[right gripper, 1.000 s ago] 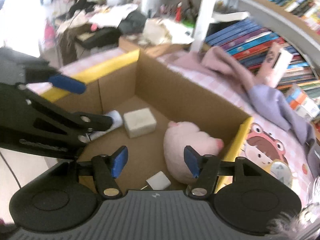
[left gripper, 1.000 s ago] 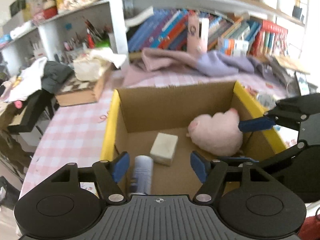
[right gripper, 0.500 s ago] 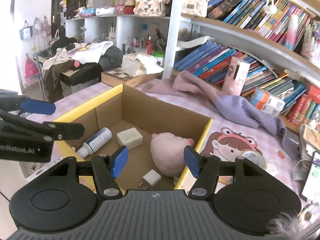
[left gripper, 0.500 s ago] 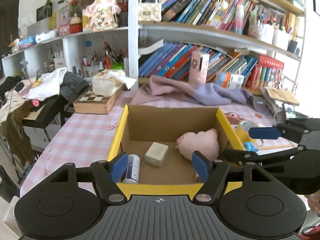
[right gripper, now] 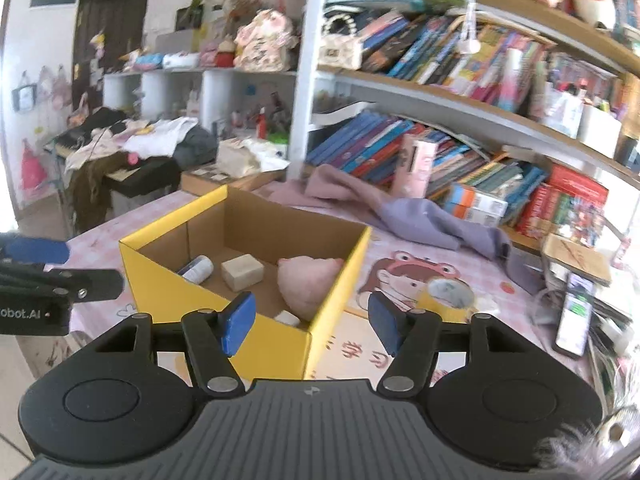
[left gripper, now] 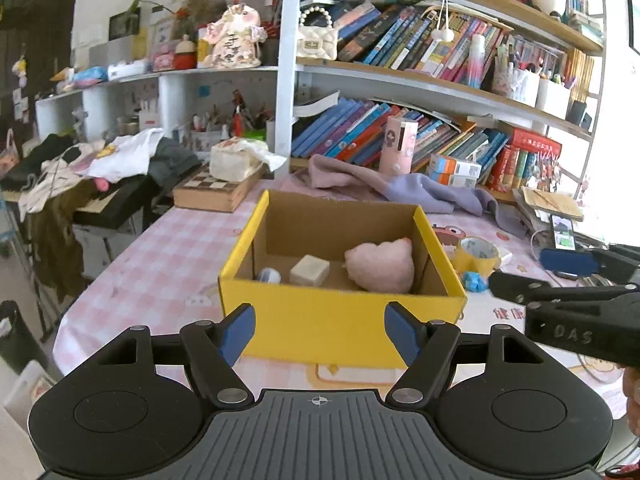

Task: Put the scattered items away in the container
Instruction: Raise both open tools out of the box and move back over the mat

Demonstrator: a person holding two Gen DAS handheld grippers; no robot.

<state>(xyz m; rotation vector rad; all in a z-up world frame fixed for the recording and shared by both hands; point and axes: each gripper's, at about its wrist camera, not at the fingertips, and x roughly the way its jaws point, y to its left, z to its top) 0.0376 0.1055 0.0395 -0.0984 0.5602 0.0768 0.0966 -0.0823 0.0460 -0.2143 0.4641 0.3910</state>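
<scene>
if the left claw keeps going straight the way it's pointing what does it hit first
Most likely the yellow near wall of the box, which fills the gap ahead of the left claw. Depth is unclear.

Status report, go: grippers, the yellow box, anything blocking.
Left gripper and right gripper open, empty, short of the box. Yellow box holds pink plush, beige block, bottle. Tape roll outside it. Nothing blocking.

Open-topped yellow cardboard box [left gripper: 340, 320]: interior reachable from above, its floor part-filled by a pink plush toy [left gripper: 380, 266], beige block [left gripper: 310, 271] and white bottle [left gripper: 269, 275]. Yellow tape roll [left gripper: 478, 254] flanks its right wall.
</scene>
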